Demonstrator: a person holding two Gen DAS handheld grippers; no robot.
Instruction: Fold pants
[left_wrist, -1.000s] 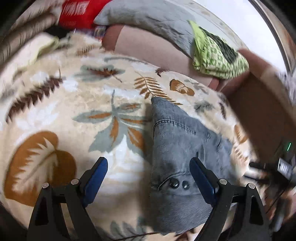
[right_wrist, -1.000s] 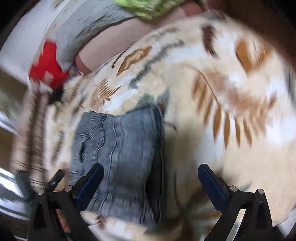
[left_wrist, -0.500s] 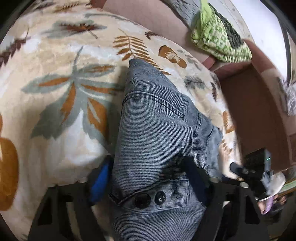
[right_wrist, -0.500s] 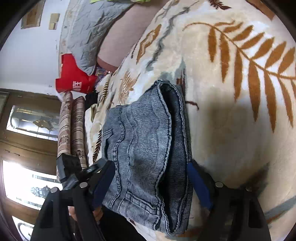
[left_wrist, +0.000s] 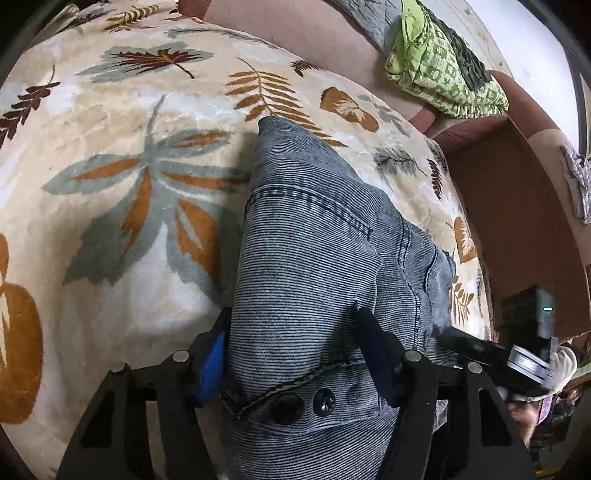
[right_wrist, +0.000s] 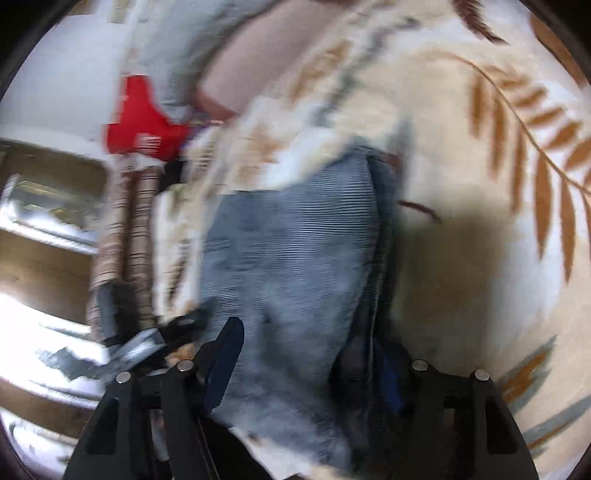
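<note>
Leaf-print blanket (left_wrist: 110, 229) covers the bed; a green cloth (left_wrist: 439, 62) sits on the brown headboard ledge (left_wrist: 517, 206) at the back, a red bag (right_wrist: 144, 125) off to one side in the right wrist view.

Jeans (left_wrist: 314, 266) lie on the blanket, already folded into a thick narrow bundle, waistband end with two buttons (left_wrist: 303, 404) nearest the left camera.

Left gripper (left_wrist: 295, 354): jaws have just been closing, denim bundle between them, both pads pressed into the fabric sides. Reads as clamped on the jeans.

Right gripper (right_wrist: 306, 365): jaws also just been closing, straddling the other end of the bundle. That view is motion-blurred; fabric fills the gap and touches both fingers, so probably gripped, but less sure.

Step, as I read it: two-handed grab of the folded bundle, for either one more fold or a lift and reposition.

Next move needs: both grips holding all layers, not just the top one; lift both ends together so the stack doesn't sag or unfold; keep the blanket pile out of the jaws.
</note>
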